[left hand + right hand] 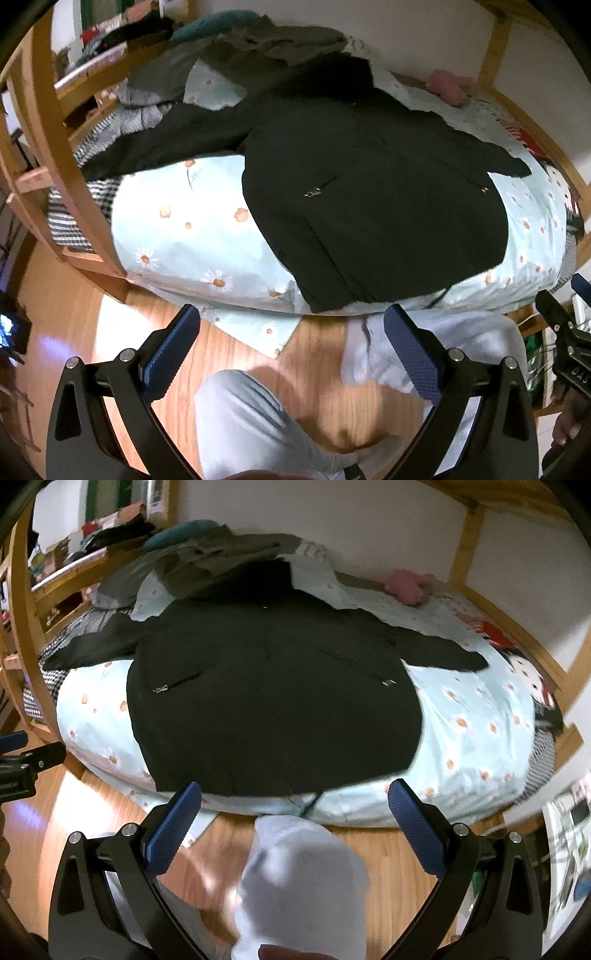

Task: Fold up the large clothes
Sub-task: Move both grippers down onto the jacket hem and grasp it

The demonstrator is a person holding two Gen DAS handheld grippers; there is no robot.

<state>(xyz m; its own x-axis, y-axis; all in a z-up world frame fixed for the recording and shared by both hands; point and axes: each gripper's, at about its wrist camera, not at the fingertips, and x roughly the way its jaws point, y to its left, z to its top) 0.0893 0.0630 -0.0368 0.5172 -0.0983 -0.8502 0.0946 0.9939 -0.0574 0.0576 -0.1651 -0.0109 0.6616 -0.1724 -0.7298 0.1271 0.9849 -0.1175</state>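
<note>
left gripper (291,321) hangs released, jaws wide, above the wooden floor (229,347), short of the black jacket (362,192) spread flat on the bed (177,229). right gripper (295,797) likewise gapes, empty, facing the jacket's (273,701) hem.

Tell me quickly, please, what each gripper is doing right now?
Left gripper: open, holding nothing.
Right gripper: open, holding nothing.
</note>
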